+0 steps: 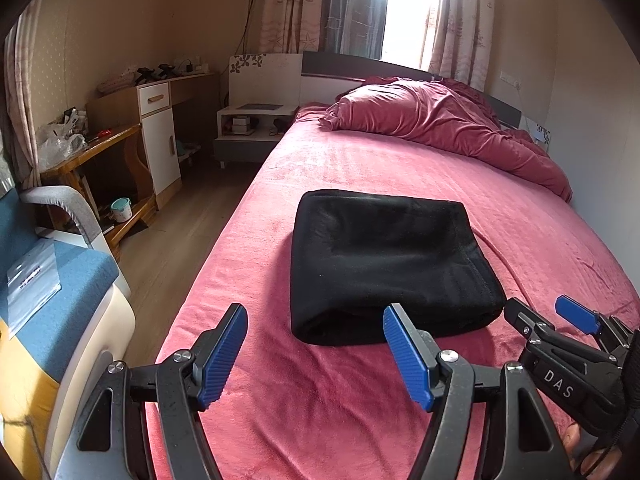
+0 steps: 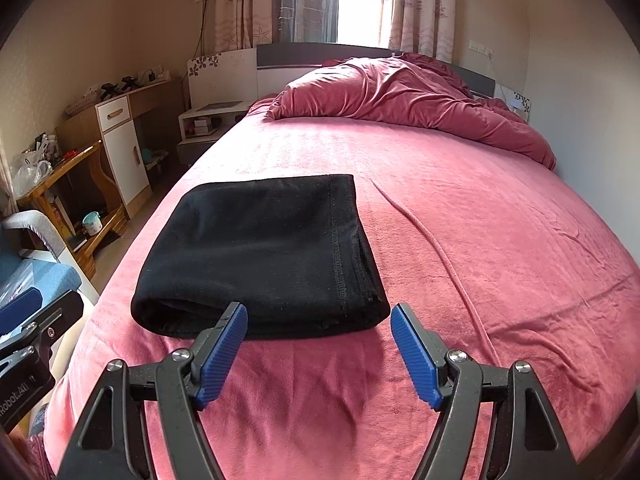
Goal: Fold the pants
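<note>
pants (image 1: 384, 264) black | bed sheet (image 1: 360, 160) pink-red | duvet (image 1: 440, 120) darker crimson | gripper pads (image 1: 222, 356) blue, ribbed | curtains (image 1: 288, 4) beige, starfish print | chair cushion (image 1: 60, 292) blue

White lettering "DAS" on black body of right gripper (image 1: 560, 314), lower right of left wrist view, partial "Robot.AI" on left gripper (image 2: 24, 320) body, lower left of right wrist view
</note>
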Tool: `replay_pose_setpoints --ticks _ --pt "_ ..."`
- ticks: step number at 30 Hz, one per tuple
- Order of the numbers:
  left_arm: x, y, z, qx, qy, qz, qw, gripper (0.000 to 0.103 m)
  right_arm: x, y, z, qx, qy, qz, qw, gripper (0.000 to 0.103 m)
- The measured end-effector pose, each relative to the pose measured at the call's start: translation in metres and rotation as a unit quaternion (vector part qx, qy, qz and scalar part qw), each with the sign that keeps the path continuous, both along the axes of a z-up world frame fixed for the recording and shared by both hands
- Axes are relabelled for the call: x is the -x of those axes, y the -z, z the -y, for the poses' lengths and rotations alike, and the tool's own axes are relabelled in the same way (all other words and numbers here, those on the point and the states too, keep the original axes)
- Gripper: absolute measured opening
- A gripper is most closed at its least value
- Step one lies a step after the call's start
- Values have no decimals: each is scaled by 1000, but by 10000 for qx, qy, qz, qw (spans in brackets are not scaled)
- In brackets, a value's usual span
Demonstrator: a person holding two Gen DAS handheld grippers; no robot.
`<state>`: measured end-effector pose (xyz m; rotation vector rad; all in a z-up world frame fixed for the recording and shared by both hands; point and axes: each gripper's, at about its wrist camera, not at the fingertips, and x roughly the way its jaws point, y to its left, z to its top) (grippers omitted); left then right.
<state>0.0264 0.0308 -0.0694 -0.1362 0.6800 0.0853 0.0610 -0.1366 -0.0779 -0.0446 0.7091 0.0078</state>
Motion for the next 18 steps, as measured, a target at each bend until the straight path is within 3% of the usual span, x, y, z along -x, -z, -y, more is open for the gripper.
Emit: replay_pose_setpoints --ticks 18 --pt "1 1 -4 -3 16 -48 10000 72 6 3 -2 45 12 6 10000 77"
